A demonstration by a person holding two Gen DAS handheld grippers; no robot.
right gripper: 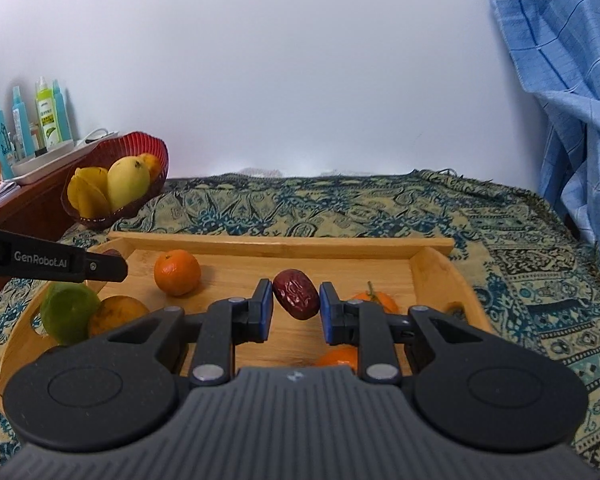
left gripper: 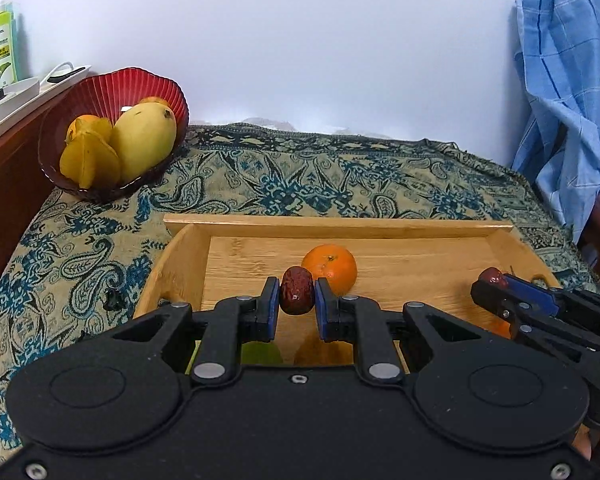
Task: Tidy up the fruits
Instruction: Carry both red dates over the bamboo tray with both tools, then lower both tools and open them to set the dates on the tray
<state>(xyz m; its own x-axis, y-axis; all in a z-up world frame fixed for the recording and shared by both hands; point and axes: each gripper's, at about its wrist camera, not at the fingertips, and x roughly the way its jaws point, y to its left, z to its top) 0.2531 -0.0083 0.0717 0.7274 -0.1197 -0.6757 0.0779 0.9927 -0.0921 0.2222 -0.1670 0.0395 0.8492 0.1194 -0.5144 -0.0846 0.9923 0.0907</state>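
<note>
A: What is each gripper carrying?
B: The left gripper (left gripper: pixel 297 304) pinches a dark red date (left gripper: pixel 297 290) over the wooden tray (left gripper: pixel 340 226). The right gripper (right gripper: pixel 296 306) pinches a second date (right gripper: pixel 296 294), tilted, over the same tray.
A: Where's the other fruit?
B: An orange (right gripper: pixel 177 272) sits far left on the tray, a green fruit (right gripper: pixel 69 312) near left. The red bowl (left gripper: pixel 100 92), far left on the patterned cloth (left gripper: pixel 340 168), holds a mango (left gripper: pixel 144 140).

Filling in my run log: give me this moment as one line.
left gripper: shut on red date | right gripper: shut on second date | both over wooden tray | red bowl: mango, starfruit
</note>
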